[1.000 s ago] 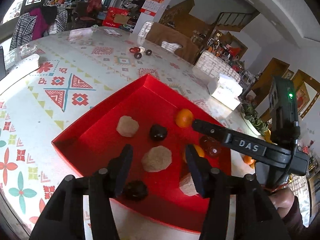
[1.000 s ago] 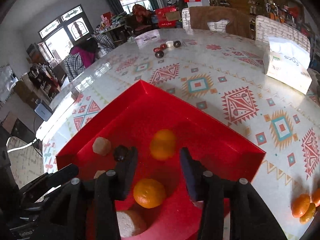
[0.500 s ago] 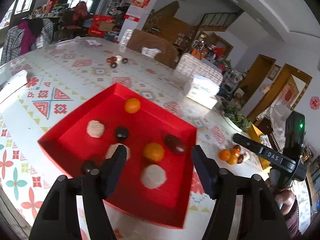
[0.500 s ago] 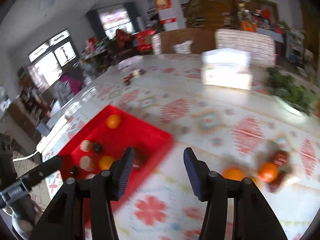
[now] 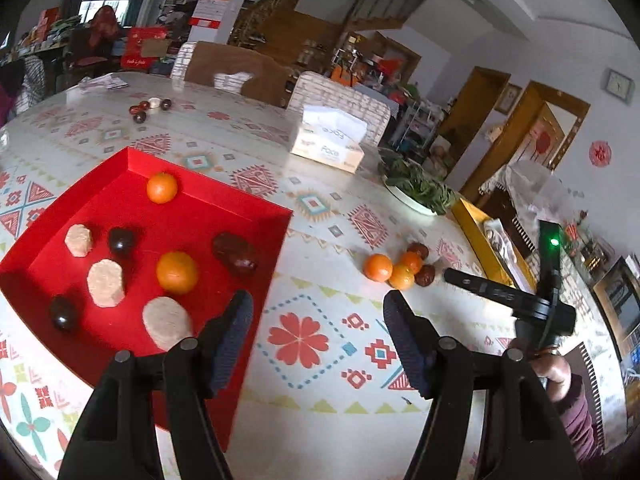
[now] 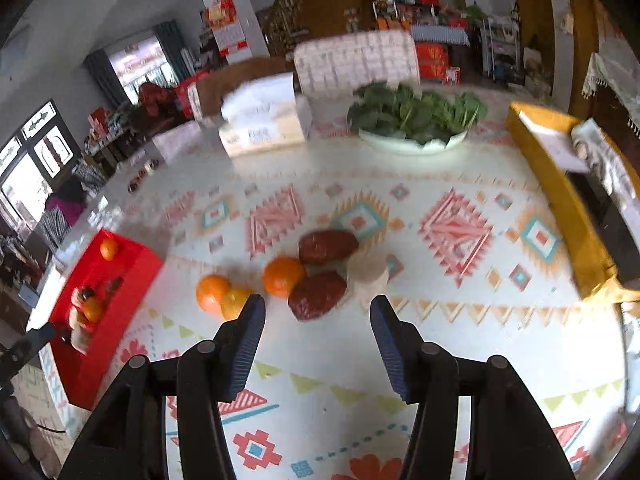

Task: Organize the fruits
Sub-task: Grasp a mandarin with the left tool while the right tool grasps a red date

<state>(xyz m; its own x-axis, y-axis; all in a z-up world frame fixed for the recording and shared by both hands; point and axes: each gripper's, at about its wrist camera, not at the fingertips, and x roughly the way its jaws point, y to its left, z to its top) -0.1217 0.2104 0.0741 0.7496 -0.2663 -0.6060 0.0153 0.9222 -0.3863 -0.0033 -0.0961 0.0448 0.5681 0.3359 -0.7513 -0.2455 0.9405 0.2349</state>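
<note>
Patterned tablecloth (image 6: pixel 460 232) | red tray (image 5: pixel 256 216) holds 2 oranges | left gripper (image 5: pixel 316 320) parted, empty | right gripper (image 6: pixel 318 320) opening, empty, near loose fruit cluster (image 6: pixel 304 280)

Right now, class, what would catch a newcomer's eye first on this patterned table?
The bright red square tray at the left, holding oranges, dark dates and pale round cakes. Next, the loose cluster of oranges and dark red dates on the cloth, just ahead of the empty right gripper, whose jaws are opening.
</note>
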